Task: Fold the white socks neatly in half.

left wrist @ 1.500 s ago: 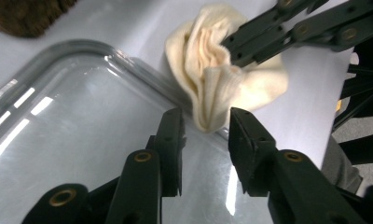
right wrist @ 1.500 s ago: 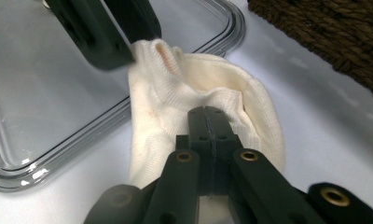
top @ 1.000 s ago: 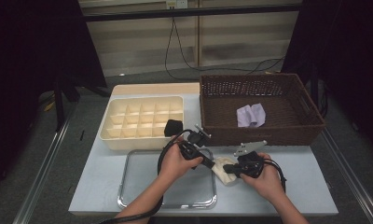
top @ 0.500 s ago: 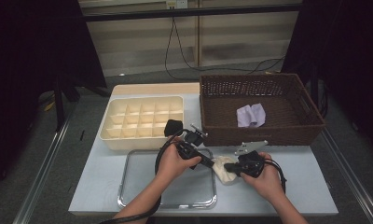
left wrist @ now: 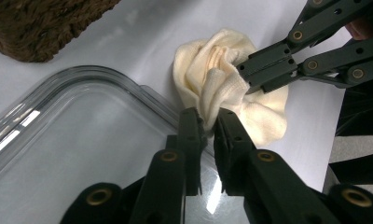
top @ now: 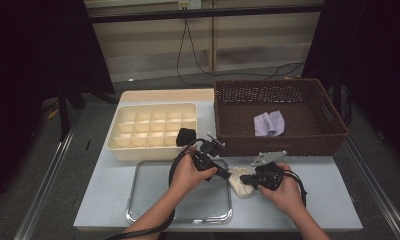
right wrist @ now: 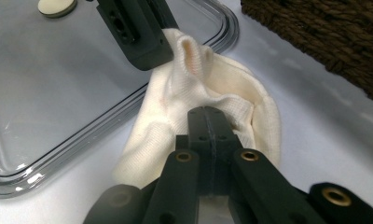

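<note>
Both grippers, left (left wrist: 209,122) and right (right wrist: 207,116), were clamped on the cream knitted cloth bundle (left wrist: 231,88) beside the clear tray (left wrist: 82,116); folding underway, probably a careful tuck next.

No text, label, brand, number or sign can be read anywhere in these views; the things on the surface carry no print that can be made out.
</note>
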A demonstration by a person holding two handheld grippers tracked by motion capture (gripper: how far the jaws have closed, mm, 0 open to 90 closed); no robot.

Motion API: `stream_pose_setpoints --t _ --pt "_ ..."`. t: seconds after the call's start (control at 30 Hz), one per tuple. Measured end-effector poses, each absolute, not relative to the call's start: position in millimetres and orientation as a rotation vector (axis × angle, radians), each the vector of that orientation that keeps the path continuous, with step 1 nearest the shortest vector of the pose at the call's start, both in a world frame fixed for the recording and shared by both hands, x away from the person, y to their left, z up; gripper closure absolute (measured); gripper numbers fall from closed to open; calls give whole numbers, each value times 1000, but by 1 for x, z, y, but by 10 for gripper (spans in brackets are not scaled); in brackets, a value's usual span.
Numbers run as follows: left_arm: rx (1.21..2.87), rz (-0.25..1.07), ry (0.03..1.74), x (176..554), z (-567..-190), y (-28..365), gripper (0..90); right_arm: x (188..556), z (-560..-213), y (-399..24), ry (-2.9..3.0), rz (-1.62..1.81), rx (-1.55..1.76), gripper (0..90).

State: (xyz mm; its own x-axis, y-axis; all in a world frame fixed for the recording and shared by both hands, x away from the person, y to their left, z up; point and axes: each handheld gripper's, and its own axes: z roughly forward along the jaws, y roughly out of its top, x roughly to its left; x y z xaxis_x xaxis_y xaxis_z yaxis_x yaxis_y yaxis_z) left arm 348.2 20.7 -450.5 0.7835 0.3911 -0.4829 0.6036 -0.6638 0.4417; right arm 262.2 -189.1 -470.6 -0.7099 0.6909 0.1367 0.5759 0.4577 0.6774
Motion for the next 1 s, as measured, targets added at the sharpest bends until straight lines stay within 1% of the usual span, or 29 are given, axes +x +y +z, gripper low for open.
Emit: stream_pose_setpoints --t 0.23,0.63,0.9,1.0 --pt "2373 -492 708 343 -430 12 837 262 -471 -188 2556 1105 1098 900" --pt "2337 -511 737 347 -431 18 839 264 -468 -201 2522 1081 1134 900" --pt "2319 -540 724 346 -424 12 838 264 -471 -184 2585 1138 1081 900" --pt "2343 -517 744 347 -424 10 836 264 -474 -181 2589 1168 1075 900"
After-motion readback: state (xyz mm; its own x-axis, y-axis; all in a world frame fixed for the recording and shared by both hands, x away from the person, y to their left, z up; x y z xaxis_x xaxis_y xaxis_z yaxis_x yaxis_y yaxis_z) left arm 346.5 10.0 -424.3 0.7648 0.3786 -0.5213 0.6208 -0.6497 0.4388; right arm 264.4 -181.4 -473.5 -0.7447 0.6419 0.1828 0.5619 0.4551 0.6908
